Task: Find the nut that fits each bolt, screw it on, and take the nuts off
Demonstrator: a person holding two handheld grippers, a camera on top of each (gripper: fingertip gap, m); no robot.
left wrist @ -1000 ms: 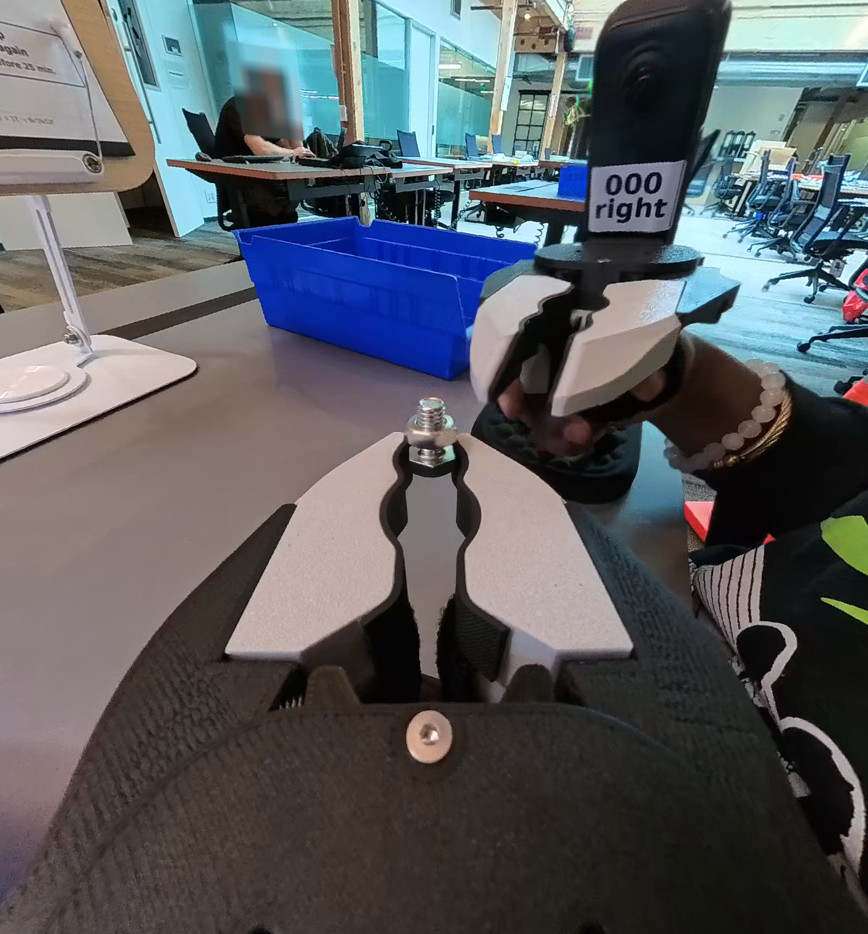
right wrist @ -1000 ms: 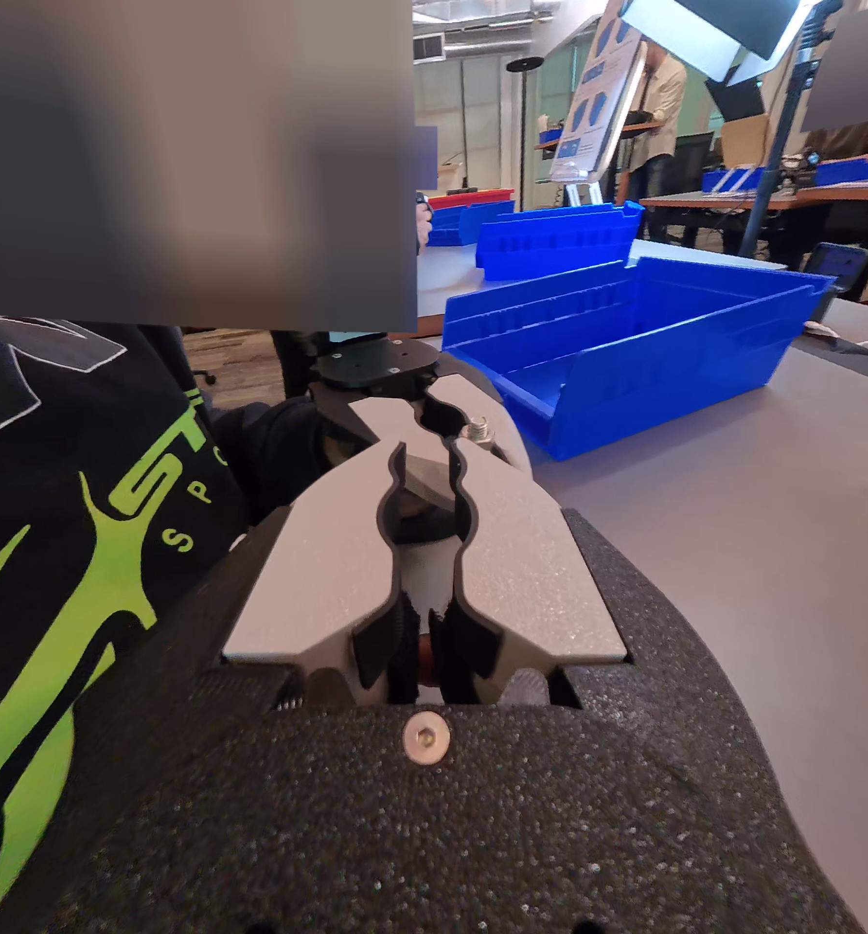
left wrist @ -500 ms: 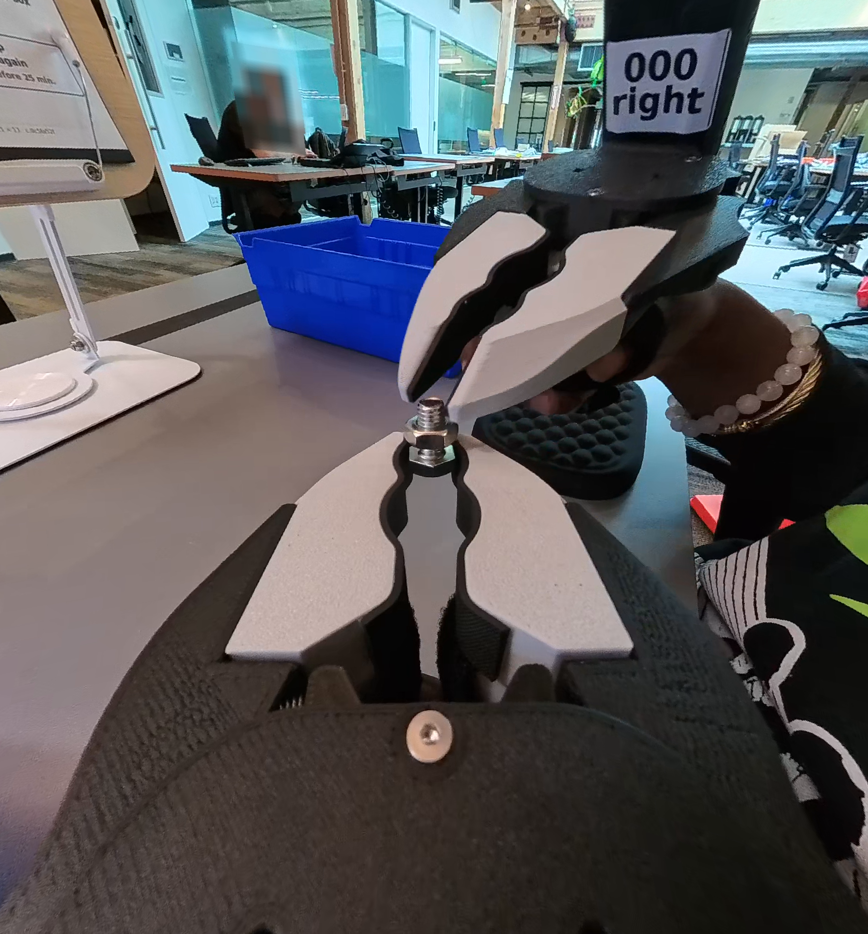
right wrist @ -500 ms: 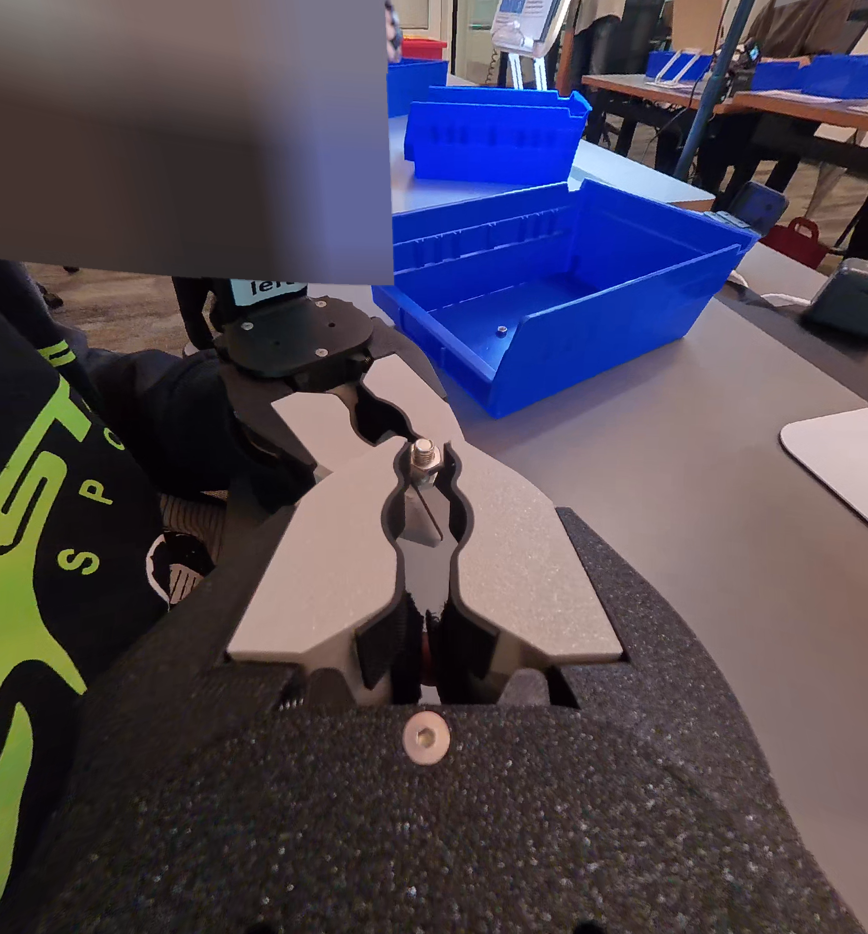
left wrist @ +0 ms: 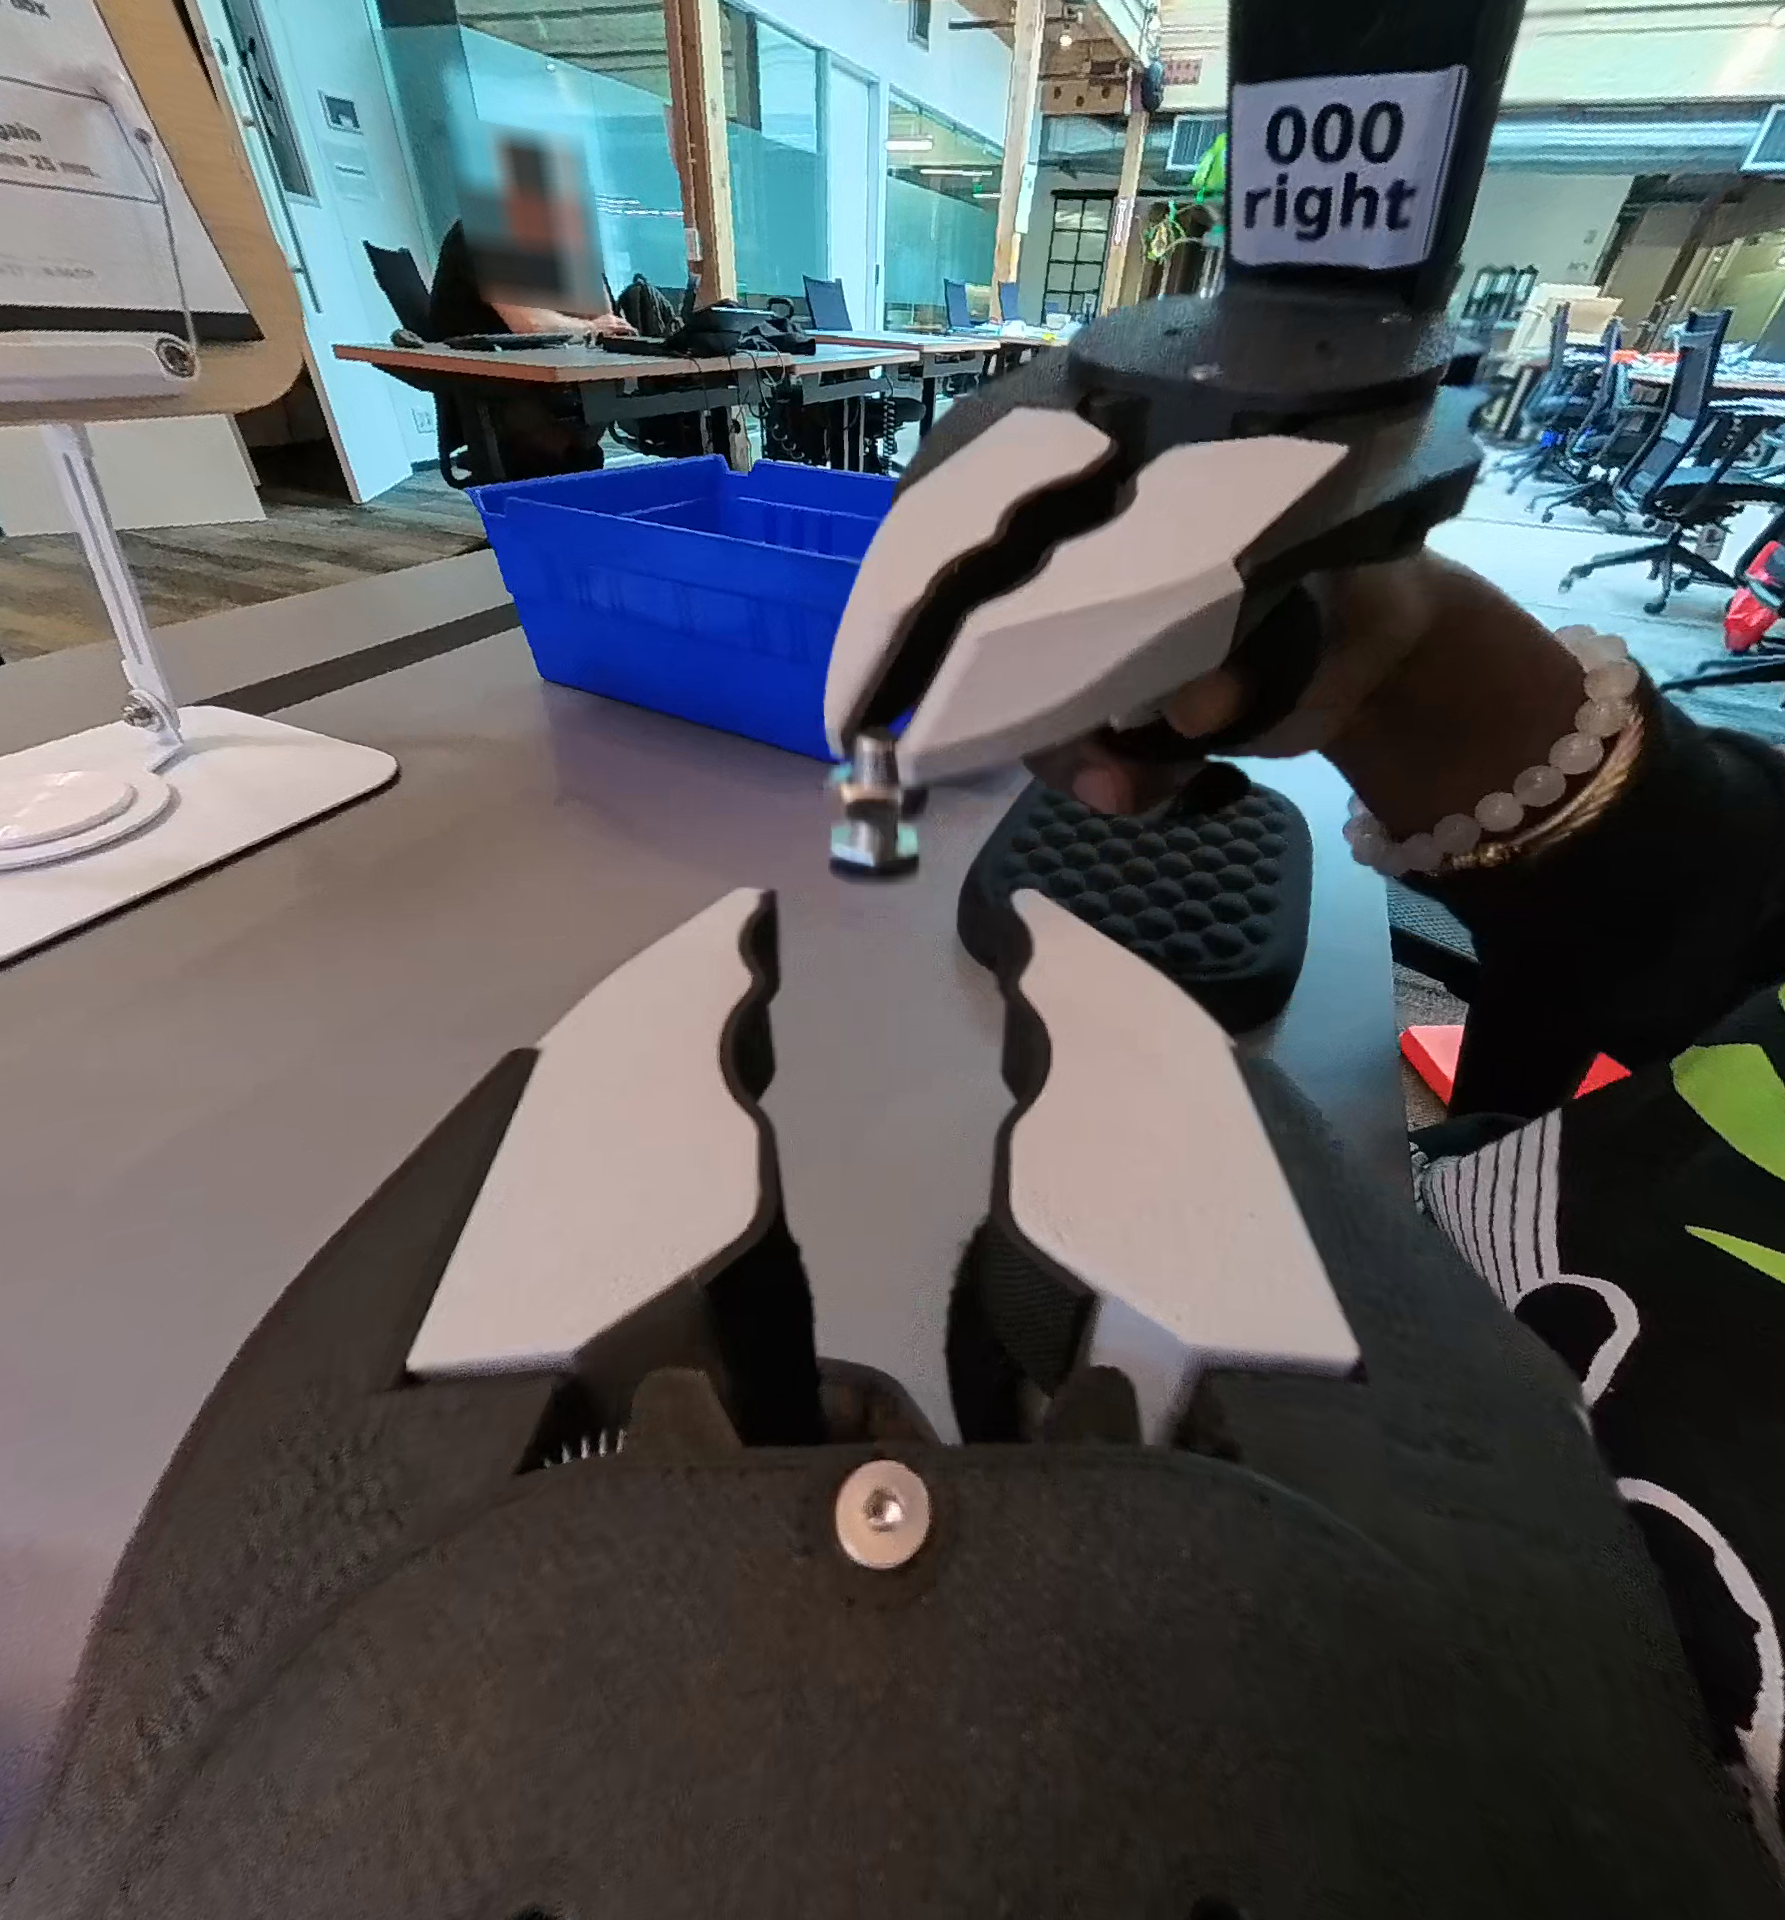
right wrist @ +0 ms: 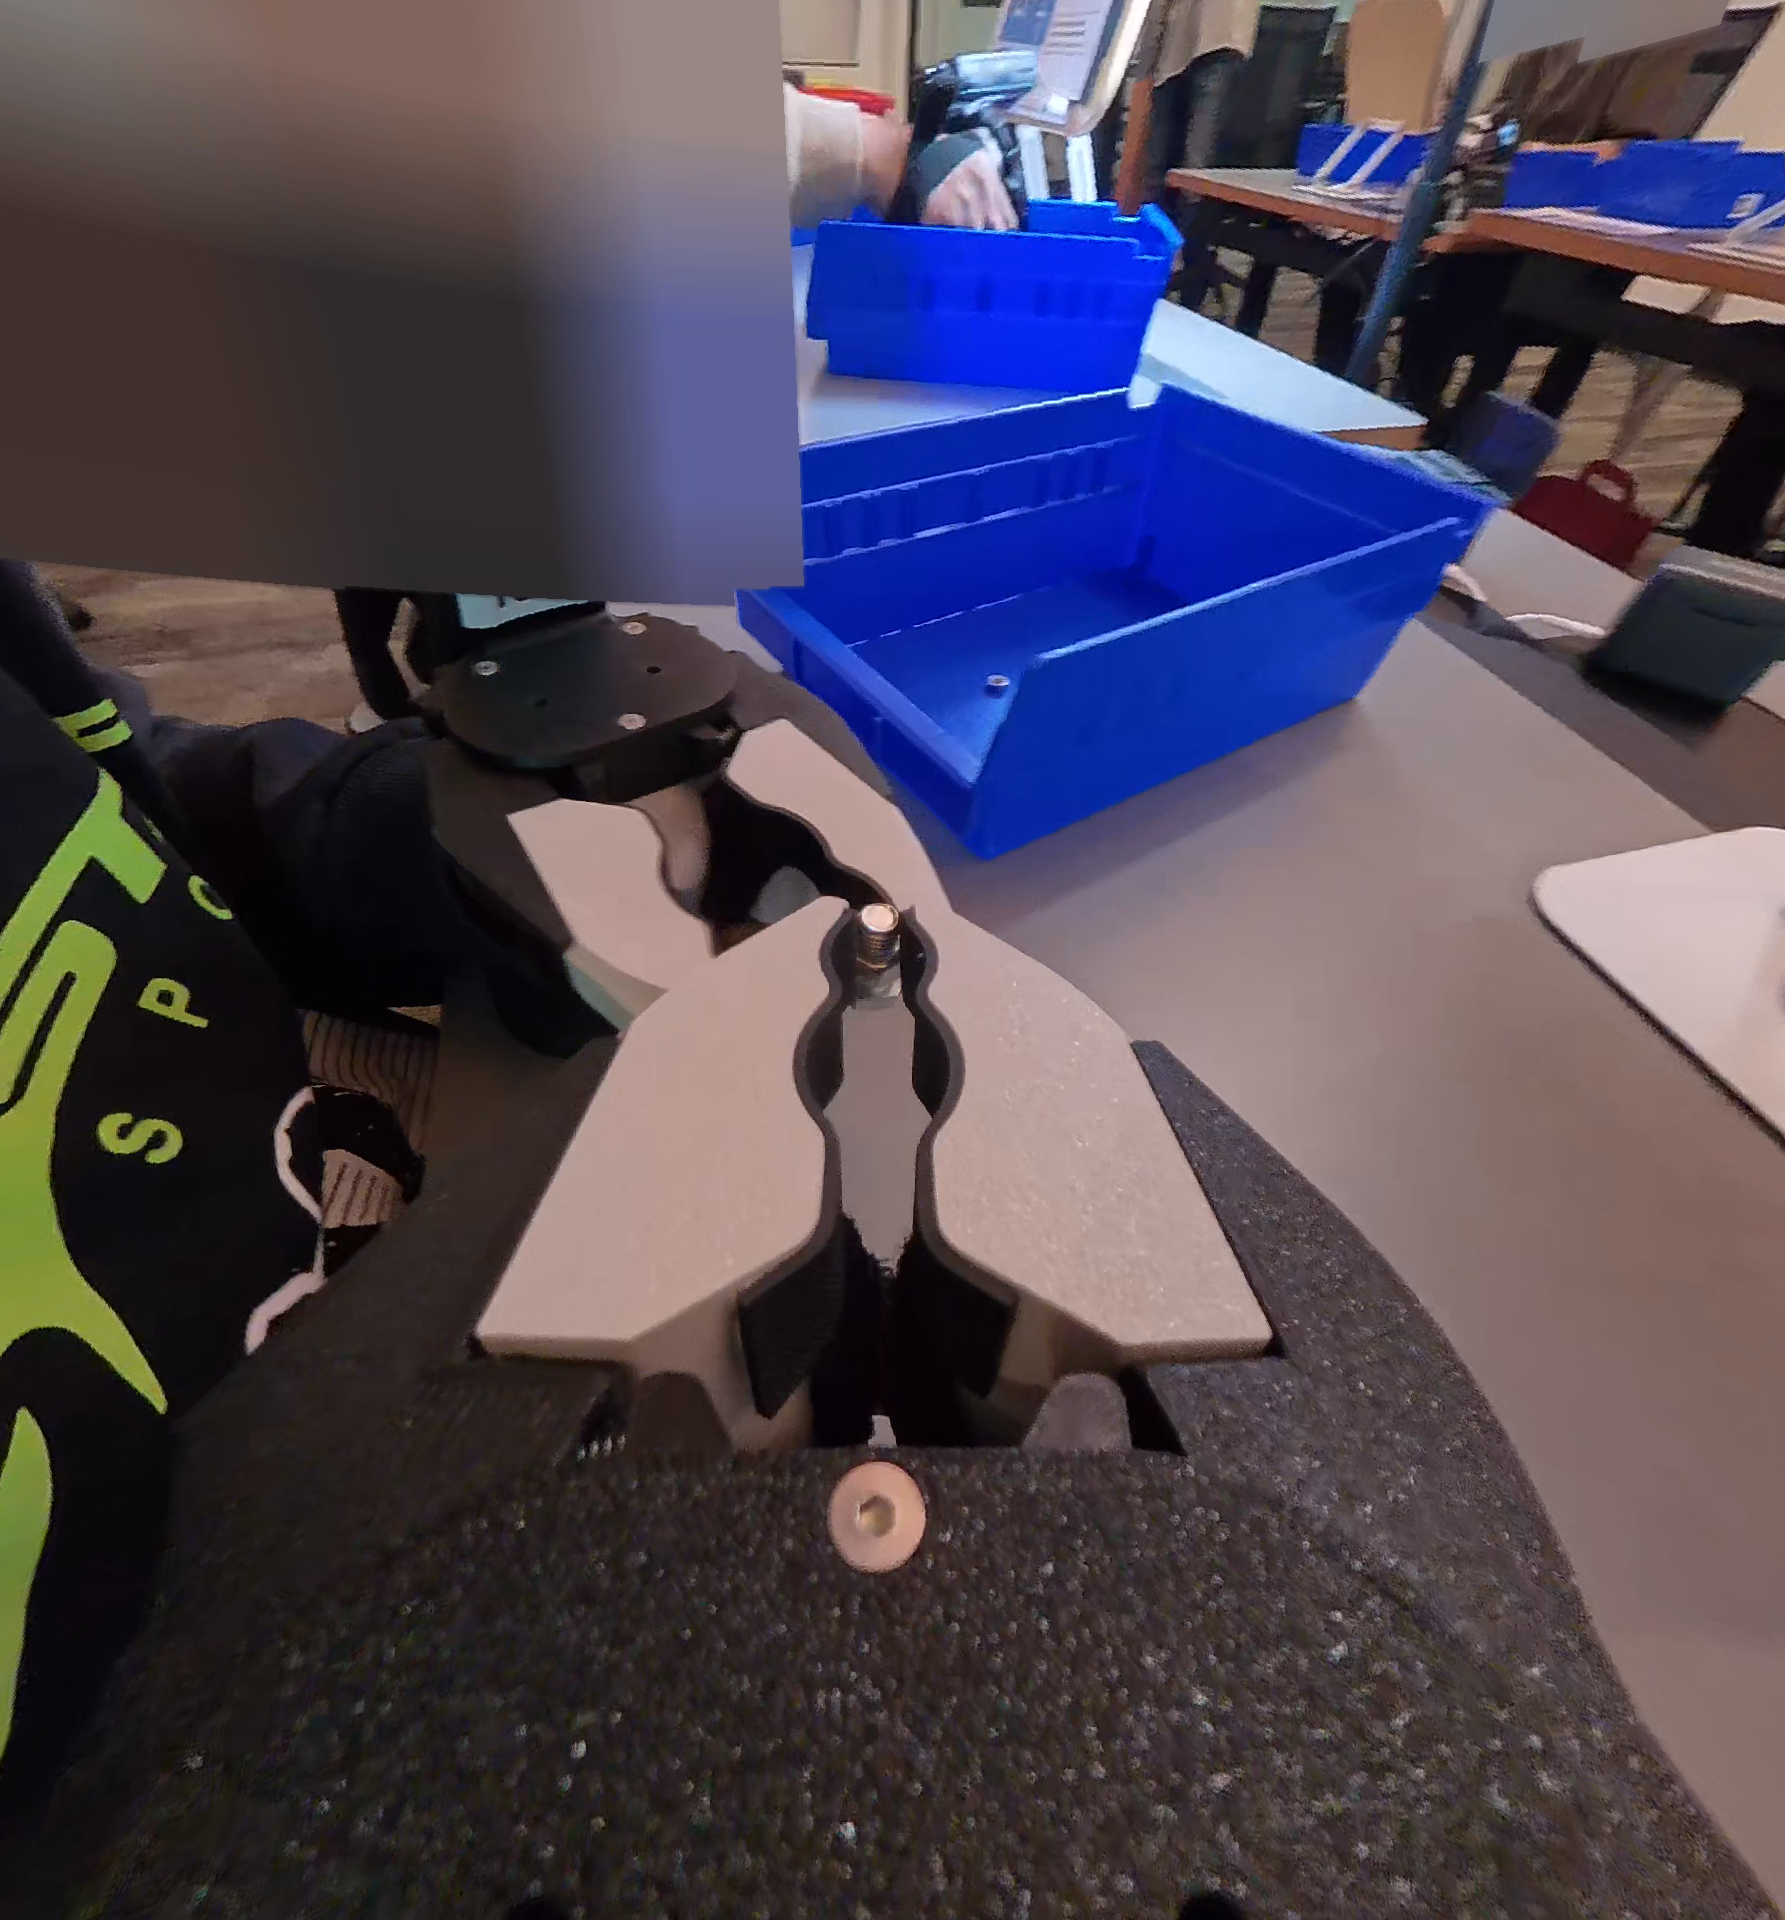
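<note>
**Bolt held by the right gripper, left fingers spread**

Your right gripper (left wrist: 875, 732) reaches in from the upper right and points down toward the tabletop (left wrist: 244, 1039). Its fingers (left wrist: 1064, 634) are closed on the threaded end of the bolt (left wrist: 872, 805), which hangs head-down above the tabletop. A nut (left wrist: 870, 798) sits on the shank just below the fingertips, with the bolt head beneath it. In the right wrist view, the bolt (right wrist: 875, 961) stands pinched at the very tip of the right gripper (right wrist: 877, 971), and only a narrow wavy gap runs between the two fingers.

Your left gripper (left wrist: 883, 914) holds nothing. Its fingers (left wrist: 639, 1143) are spread wide apart, and bare tabletop shows between them. The bolt hangs just beyond and above the left fingertips, clear of both. In the right wrist view, the left gripper (right wrist: 774, 883) lies directly behind the bolt.

A blue bin (left wrist: 680, 582) stands on the tabletop beyond the bolt. In the right wrist view, one small metal part (right wrist: 994, 683) lies on the floor of the blue bin (right wrist: 1179, 727). A white stand base (left wrist: 140, 790) rests on the tabletop, on the left in the left wrist view.
</note>
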